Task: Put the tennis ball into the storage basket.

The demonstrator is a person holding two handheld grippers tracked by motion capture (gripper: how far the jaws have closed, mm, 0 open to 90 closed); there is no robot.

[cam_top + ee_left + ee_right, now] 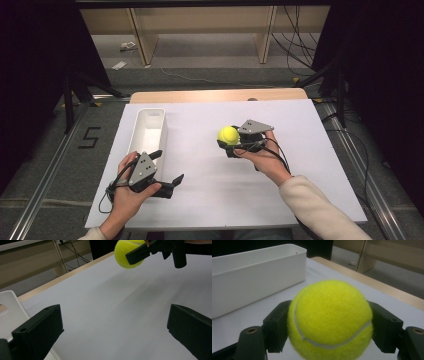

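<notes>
A yellow tennis ball [228,135] [329,320] [128,253] is clamped between the jaws of my right gripper [230,141], held above the middle of the white table [210,170]. The jaws press on both sides of the ball in the right gripper view. My left gripper [167,167] rests low near the table's front left, jaws wide apart and empty, with one finger [37,332] close to the white bin [147,131]. The long white bin [254,275] lies at the left of the table, its inside looking bare.
The white board covers a wooden tabletop whose edge [215,95] shows at the back. Behind it are wooden shelf legs [142,37] and cables on a grey floor. Black frames stand at both sides.
</notes>
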